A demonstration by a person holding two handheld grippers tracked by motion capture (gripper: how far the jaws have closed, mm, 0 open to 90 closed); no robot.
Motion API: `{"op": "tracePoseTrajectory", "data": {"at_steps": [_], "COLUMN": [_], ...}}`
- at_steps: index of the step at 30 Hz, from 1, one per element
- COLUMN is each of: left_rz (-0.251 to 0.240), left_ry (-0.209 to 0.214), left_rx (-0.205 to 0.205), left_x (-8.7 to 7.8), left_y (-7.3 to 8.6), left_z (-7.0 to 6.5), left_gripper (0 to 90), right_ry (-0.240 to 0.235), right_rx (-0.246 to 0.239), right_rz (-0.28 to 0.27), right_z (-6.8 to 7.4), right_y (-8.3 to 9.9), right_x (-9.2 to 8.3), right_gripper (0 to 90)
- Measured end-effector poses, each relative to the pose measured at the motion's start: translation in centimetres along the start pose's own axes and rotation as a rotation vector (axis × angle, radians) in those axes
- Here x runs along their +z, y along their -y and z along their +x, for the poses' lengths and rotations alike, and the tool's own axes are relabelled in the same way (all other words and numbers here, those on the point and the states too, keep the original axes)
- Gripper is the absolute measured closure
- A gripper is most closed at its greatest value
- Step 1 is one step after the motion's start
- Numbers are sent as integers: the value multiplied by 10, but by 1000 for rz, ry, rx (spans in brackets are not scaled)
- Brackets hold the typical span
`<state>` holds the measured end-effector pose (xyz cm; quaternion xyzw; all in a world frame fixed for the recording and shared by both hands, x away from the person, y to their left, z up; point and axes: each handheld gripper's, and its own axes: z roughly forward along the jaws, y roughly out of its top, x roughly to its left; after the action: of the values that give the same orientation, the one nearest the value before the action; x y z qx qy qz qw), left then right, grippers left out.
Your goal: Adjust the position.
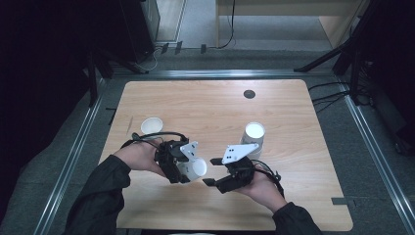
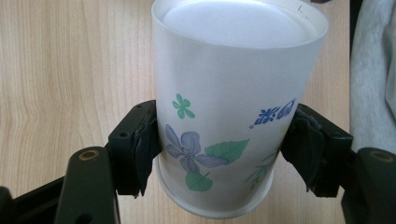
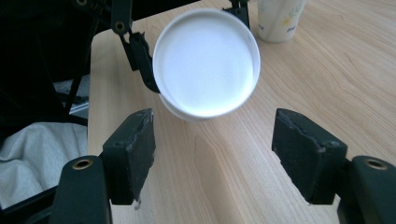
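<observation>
Cup (image 2: 224,121) in left gripper (image 2: 224,154): smooth matt paper, printed flowers. Jaw pads: rough black rubber. Table (image 1: 205,105) beneath: pale wood grain, matt laminate.

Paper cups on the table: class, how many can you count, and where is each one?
3. One paper cup is clamped on its side in the left gripper. A second stands at the table's left side. A third, upside down, stands beyond the right gripper. Stacked cups could hide more.

High view: your overhead look, forward and down at desk (image 1: 215,105). Gripper views: close, along jaws. All share flowered cup (image 2: 224,116).
</observation>
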<state>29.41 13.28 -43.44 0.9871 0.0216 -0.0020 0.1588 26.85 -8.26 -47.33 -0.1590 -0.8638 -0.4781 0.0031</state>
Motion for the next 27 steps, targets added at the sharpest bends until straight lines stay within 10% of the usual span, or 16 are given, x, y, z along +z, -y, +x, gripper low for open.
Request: {"op": "tracePoseTrajectory", "data": {"at_steps": [27], "left_rz": [20], "left_ry": [15], "left_rx": [44], "left_x": [14], "left_y": [-15], "left_z": [-10], "left_gripper": [307], "right_ry": [-35], "right_rx": [-33], "right_rz": [8], "right_z": [6], "right_y": [-5], "right_x": [18], "right_gripper": [336]}}
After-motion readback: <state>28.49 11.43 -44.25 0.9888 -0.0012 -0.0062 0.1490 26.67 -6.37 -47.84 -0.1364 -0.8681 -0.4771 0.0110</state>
